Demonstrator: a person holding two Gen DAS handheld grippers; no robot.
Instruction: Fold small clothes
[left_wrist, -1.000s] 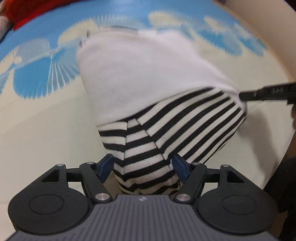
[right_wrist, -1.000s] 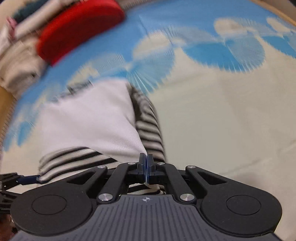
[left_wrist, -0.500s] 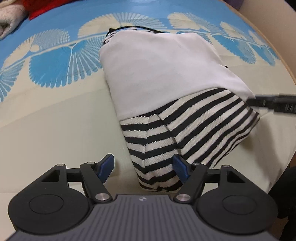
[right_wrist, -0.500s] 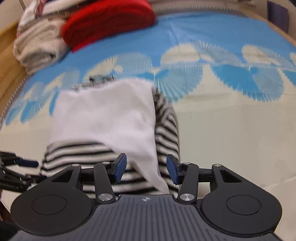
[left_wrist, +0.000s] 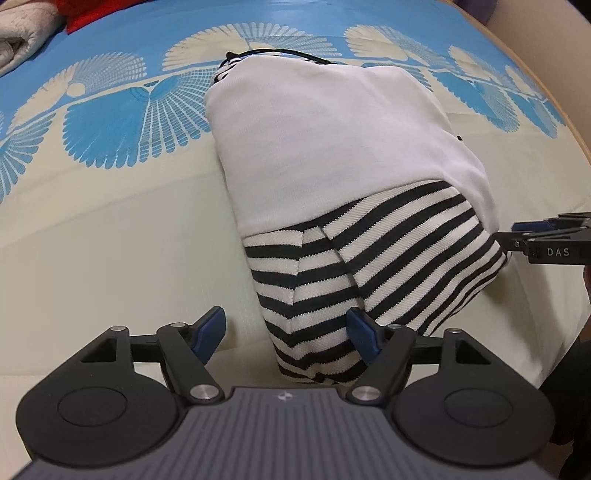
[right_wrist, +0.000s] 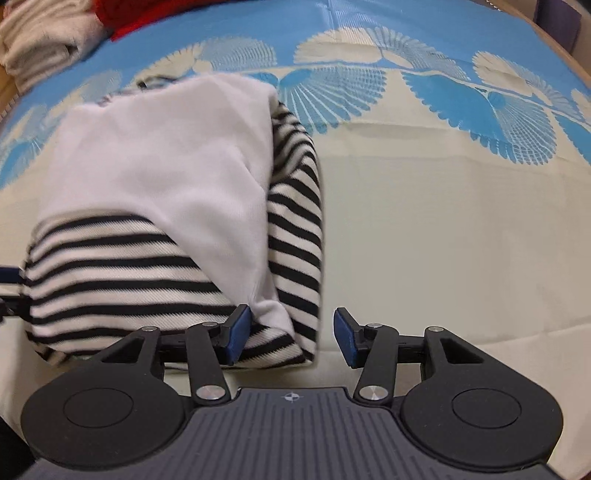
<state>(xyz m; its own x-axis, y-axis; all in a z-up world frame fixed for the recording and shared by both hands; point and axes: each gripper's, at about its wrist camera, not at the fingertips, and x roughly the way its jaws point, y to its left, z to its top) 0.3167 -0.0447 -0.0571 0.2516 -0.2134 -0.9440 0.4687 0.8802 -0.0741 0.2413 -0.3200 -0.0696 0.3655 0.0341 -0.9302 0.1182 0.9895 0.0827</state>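
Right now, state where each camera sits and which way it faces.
Left wrist: on the left gripper, looking steeply down at the garment's striped end; open jaws straddle its corner; right gripper's tips at the right edge.
Right wrist: on the right gripper, looking down at the opposite corner; jaws just opened.
Shared: garment, blue-patterned cloth.

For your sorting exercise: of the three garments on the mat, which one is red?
The red garment at the mat's far corner, beside the beige folded one; the nearest garment is white with black stripes.
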